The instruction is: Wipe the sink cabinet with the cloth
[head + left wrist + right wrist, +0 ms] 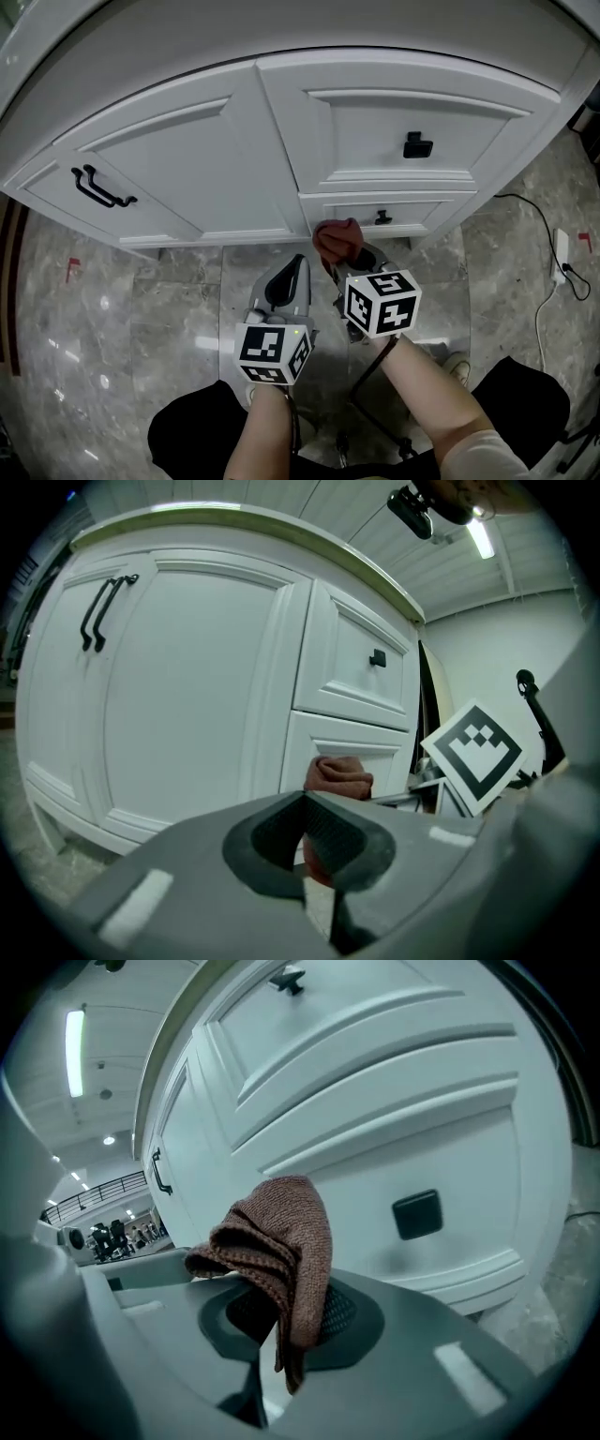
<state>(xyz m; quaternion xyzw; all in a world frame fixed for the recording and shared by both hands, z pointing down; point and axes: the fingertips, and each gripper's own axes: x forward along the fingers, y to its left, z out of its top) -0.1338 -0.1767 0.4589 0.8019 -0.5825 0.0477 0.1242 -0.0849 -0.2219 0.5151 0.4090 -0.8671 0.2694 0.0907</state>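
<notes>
Our right gripper pinches a crumpled brown knit cloth, bunched just at the lower drawer of the white sink cabinet, beneath the worktop's front edge. Our left gripper hangs beside it, jaws pressed together, empty.

We see a floor of glossy grey marbled tiles filling the lower half of the head view. The white sink cabinet stands on it across the top of the frame, its base meeting the tiles. At the right edge a white power strip lies on the tiles. A black cable curves toward it from the cabinet side, and a white cable trails below. A small red mark sits at the left.
</notes>
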